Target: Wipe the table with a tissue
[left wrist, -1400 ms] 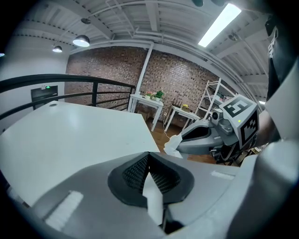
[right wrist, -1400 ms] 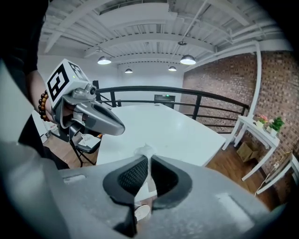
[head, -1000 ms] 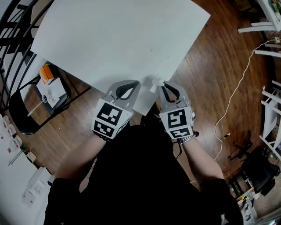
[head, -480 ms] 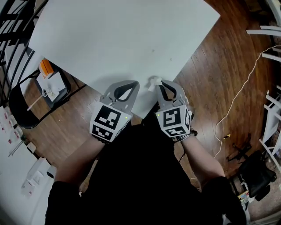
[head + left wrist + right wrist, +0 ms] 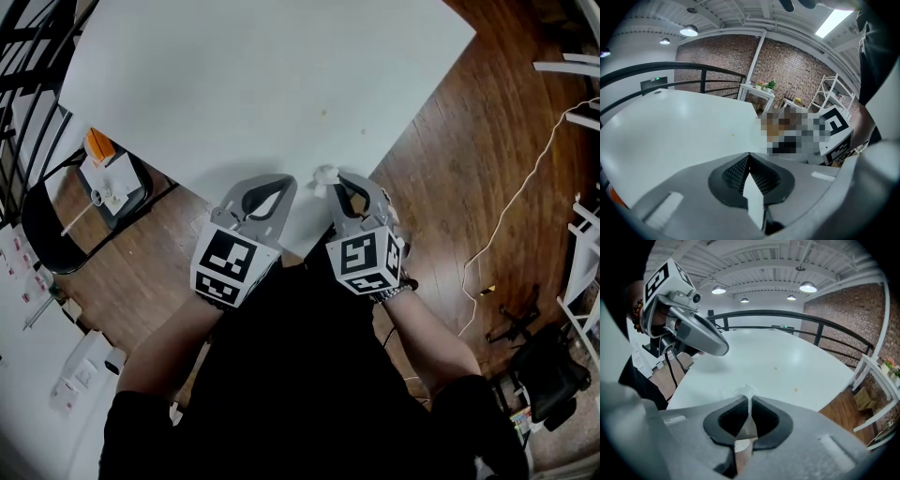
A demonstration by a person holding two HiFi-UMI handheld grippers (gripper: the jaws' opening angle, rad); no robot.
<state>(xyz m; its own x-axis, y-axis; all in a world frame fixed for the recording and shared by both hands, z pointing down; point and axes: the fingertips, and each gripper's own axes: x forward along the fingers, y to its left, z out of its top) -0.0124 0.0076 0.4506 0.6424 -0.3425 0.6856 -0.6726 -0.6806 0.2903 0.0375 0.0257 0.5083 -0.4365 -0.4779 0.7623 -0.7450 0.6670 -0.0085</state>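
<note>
Tissue (image 5: 745,391) (crumpled, white) pinched by right gripper (image 5: 749,400); left gripper (image 5: 749,154) closed, empty. Press flat, sweep white tabletop (image 5: 281,84) toward 12 o'clock.

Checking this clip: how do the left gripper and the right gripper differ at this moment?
Load: the right gripper is shut on a tissue, whose white tuft pokes out past its tips; the left gripper is shut on nothing.
Pose: in the head view the left gripper angles up and rightward, the right gripper up and leftward, so their tips converge.
Shared: both have their jaws together and sit side by side at the near edge of the white table.
</note>
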